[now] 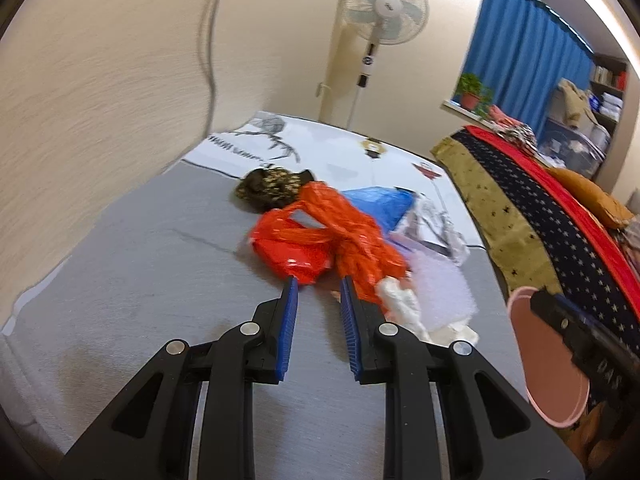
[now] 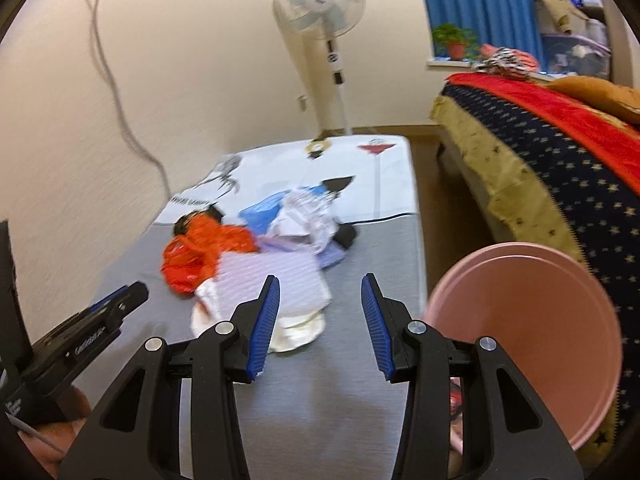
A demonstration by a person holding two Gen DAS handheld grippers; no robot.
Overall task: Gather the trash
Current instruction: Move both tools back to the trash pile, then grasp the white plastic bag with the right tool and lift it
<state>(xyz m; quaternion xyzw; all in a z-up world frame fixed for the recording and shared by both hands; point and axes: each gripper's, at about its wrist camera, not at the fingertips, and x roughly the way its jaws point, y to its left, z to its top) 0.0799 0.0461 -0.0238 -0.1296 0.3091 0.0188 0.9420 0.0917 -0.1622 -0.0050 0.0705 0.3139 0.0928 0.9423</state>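
The left tool (image 1: 318,284) is narrowly open and empty, its tips at the red plastic bag (image 1: 296,248); the right tool (image 2: 320,280), wider, holds nothing above the white wrappers (image 2: 276,292).

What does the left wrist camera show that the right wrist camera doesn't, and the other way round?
Only the left wrist view shows clearly the dark patterned bundle behind the orange plastic bag, and the left gripper head-on, open and empty, its tips just short of that bag. Only the right wrist view shows the inside of the pink bucket and the bare floor between mattress and bed. Both show the trash pile, the blue bag, the standing fan, the blue curtain and the starred blanket.
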